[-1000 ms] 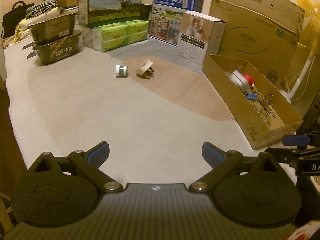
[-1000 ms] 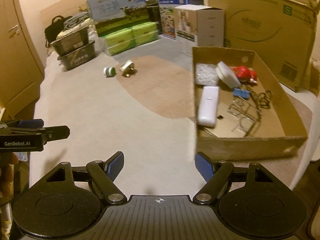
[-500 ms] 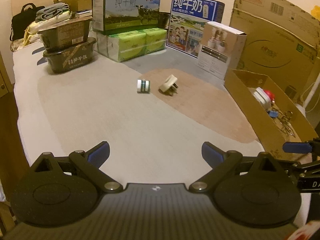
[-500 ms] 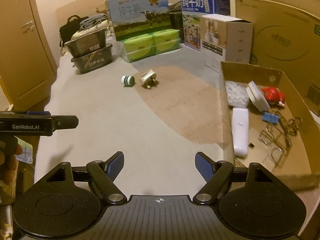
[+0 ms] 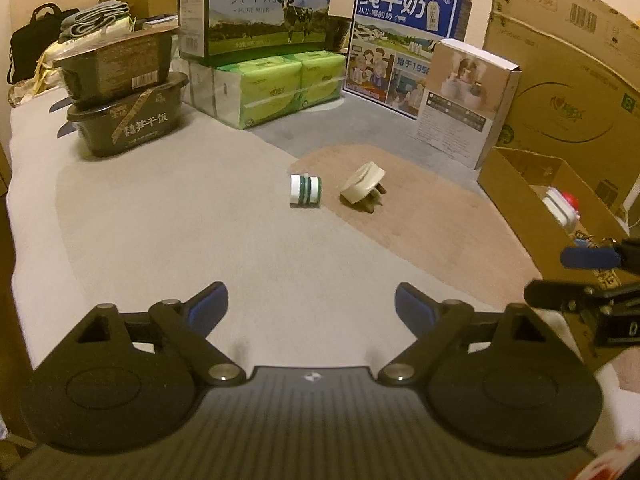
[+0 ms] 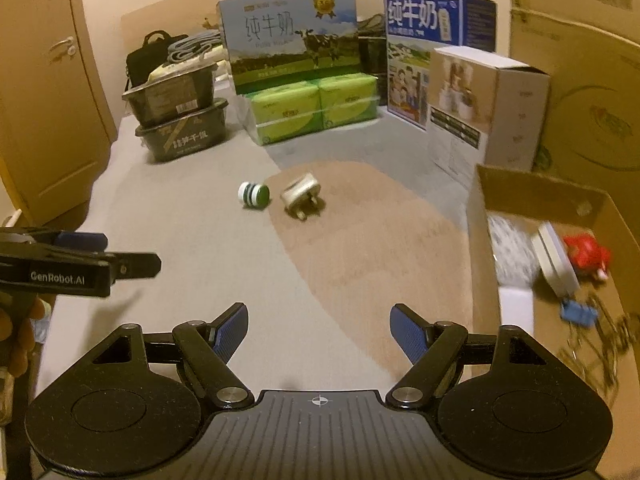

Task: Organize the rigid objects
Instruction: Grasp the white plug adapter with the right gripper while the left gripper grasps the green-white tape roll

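A small green-and-white roll [image 5: 305, 195] [image 6: 253, 195] and a beige plug adapter [image 5: 363, 187] [image 6: 301, 197] lie side by side on the bed cover, well ahead of both grippers. My left gripper [image 5: 311, 306] is open and empty above the cover; it also shows from the side in the right wrist view [image 6: 120, 256]. My right gripper [image 6: 319, 327] is open and empty, and shows at the right edge of the left wrist view [image 5: 568, 276]. An open cardboard box [image 6: 484, 216] [image 5: 516, 200] on the right holds a red item [image 6: 586, 250], a white case, a blue clip and wire pieces.
Stacked dark food tubs [image 5: 120, 112], green tissue packs [image 5: 280, 84], milk cartons [image 5: 260, 4] and a white box [image 5: 464, 100] line the far side. Large cardboard boxes [image 5: 568, 72] stand at the right. A wooden door [image 6: 44, 92] is at the left.
Both grippers have moved forward and turned left, so the roll and the plug adapter look nearer and more central. The box has slid toward the right edge of both views. Both stay open.
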Tool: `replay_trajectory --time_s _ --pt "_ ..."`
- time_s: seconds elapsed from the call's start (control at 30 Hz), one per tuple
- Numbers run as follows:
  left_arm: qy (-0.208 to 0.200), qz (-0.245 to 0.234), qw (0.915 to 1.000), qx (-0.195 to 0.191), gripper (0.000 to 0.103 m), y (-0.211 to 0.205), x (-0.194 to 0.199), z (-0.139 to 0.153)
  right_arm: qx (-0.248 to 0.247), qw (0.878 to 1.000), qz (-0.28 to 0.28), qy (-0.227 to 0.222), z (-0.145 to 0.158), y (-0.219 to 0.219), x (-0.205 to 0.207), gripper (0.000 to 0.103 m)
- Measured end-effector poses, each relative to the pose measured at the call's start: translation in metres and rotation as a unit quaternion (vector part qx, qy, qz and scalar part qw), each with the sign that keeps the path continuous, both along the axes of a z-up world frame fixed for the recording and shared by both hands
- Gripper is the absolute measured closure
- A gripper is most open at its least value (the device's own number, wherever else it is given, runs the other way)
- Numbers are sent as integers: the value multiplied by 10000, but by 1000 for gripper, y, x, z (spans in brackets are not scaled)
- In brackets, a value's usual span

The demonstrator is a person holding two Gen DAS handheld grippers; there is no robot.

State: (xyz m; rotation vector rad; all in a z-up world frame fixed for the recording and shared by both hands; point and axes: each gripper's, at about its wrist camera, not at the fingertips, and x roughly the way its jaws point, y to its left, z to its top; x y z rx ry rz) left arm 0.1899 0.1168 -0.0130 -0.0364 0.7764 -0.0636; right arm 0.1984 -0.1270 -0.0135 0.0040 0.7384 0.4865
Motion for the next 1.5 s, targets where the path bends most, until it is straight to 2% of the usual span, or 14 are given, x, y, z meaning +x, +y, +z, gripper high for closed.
replay_trajectory --time_s 0.23,0.57,0.93,1.1,1.37,1.5 --pt "-87 -64 9999 89 14 12 35 -8 -121 9992 315 -193 -5 21 46 25" --pt "-133 -329 9994 62 24 18 97 -31 -380 9945 868 -446 -29 51 115 26" --pt "-128 -525 9985 88 30 24 136 -55 -695 9854 1373 -724 -52 79 159 26" --pt "-154 -551 9983 67 30 29 140 -60 -671 9847 1461 -674 -66 89 173 38" --pt "-203 -666 9976 12 30 31 142 -65 -687 9812 1642 -742 -77 102 182 51" --pt "-232 -687 9974 -31 30 26 145 -67 -680 9812 1641 -754 -78 101 181 52"
